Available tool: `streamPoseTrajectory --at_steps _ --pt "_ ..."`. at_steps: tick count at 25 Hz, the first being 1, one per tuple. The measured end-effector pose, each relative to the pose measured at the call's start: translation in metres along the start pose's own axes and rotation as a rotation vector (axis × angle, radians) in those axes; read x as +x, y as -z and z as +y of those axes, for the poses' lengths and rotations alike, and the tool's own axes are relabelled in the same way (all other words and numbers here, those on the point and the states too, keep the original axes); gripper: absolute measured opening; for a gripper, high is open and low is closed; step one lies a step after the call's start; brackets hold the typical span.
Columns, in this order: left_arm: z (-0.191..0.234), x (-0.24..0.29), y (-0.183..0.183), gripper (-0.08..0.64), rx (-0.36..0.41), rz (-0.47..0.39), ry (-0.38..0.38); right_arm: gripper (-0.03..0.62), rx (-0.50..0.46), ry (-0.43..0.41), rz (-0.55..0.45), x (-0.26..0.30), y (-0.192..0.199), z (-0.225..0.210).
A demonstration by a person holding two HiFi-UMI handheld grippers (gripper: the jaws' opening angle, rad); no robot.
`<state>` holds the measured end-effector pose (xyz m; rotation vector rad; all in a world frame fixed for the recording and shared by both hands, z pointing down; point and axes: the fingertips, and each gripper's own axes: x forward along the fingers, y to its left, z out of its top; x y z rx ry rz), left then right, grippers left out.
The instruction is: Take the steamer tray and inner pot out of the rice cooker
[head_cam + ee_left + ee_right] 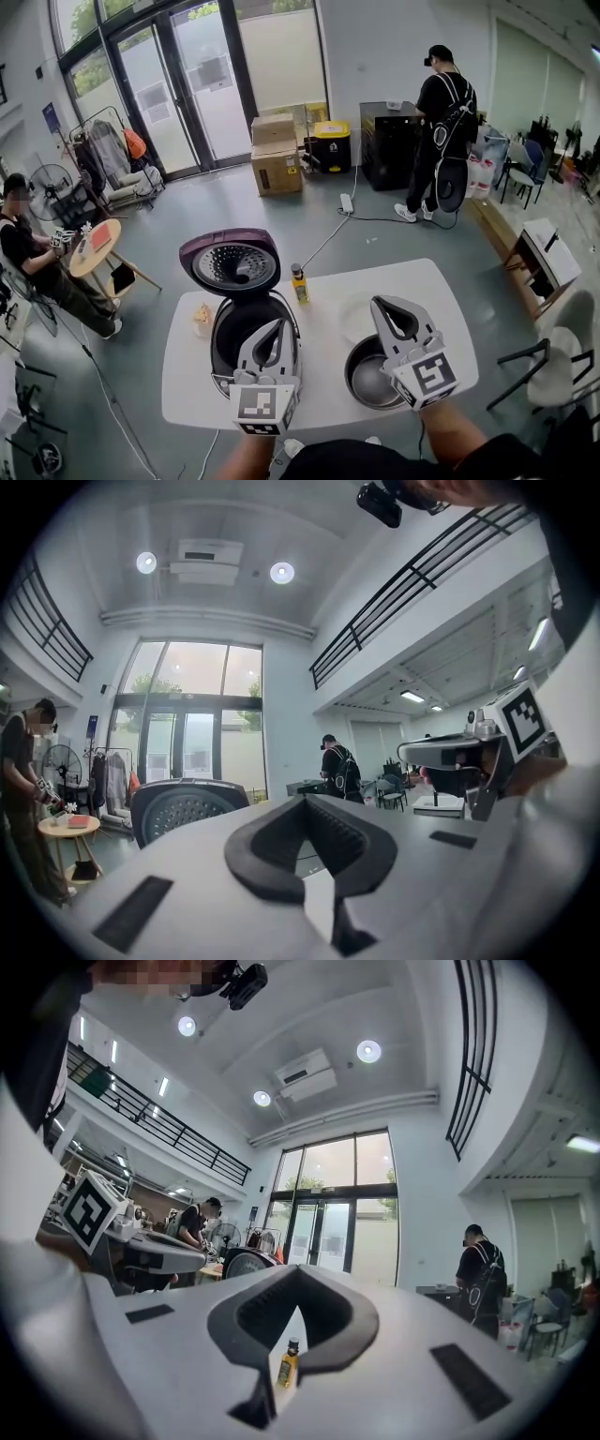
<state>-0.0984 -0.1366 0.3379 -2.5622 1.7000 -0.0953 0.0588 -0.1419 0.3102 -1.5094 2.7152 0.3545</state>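
Observation:
The rice cooker (225, 352) stands on the left of the white table (441, 291), its purple lid (234, 265) tipped up and its well dark. My left gripper (278, 322) hovers over the cooker's right side, shut with nothing in it. The metal inner pot (366, 380) sits on the table to the right, partly hidden by my right gripper (379, 301), which is also shut and empty. A pale round tray (354, 319) lies just behind the pot. In the left gripper view the lid (178, 810) shows beyond the shut left gripper (305, 799). The right gripper (298, 1269) points level.
A small yellow bottle (300, 284) stands between cooker and tray, also seen as the bottle (288, 1361) in the right gripper view. A yellowish item (202, 315) lies left of the cooker. A cable (323, 246) runs behind the table. A person (441, 131) stands far back.

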Motion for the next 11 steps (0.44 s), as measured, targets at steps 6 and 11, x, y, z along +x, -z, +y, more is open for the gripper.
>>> streamPoseTrajectory --at_steps 6,11 --pt "0.0 -0.003 0.011 -0.002 -0.012 0.004 0.003 -0.002 0.062 -0.029 -0.01 0.001 0.008 0.003" --pt "0.01 0.002 0.011 -0.002 -0.019 0.0 -0.027 -0.002 0.071 -0.028 0.0 0.007 0.011 0.001"
